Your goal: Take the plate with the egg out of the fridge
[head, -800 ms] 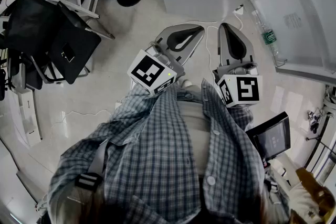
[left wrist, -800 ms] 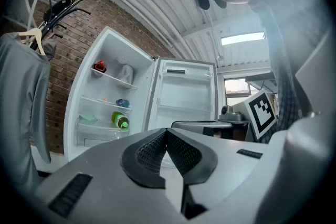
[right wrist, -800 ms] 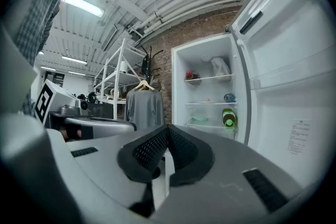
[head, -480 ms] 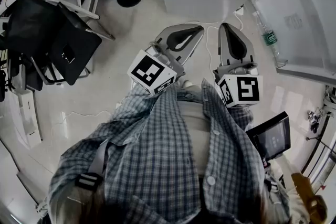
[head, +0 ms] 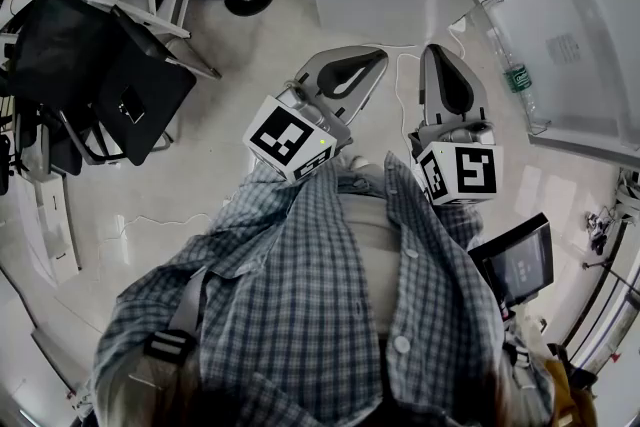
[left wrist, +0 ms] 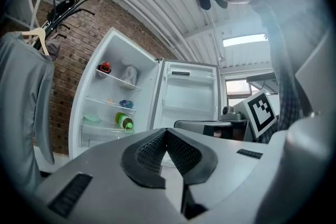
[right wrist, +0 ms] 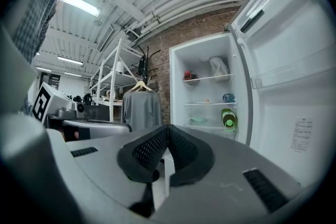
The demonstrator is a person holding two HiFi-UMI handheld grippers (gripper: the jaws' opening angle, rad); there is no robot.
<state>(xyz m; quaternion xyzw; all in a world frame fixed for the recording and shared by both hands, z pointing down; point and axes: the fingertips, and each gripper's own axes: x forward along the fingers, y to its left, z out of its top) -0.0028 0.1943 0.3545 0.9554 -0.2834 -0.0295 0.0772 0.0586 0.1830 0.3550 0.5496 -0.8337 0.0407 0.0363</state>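
Fridge (right wrist: 210, 92) ahead, its door (right wrist: 289, 76) at right, hung garment (right wrist: 140, 108) at left.

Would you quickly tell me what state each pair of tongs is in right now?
Left tongs: closed, holding nothing.
Right tongs: closed, holding nothing.

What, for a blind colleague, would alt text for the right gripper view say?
The right gripper, fingers shut and empty, faces an open white fridge; a green bottle lies inside, and a grey garment hangs to the fridge's left.
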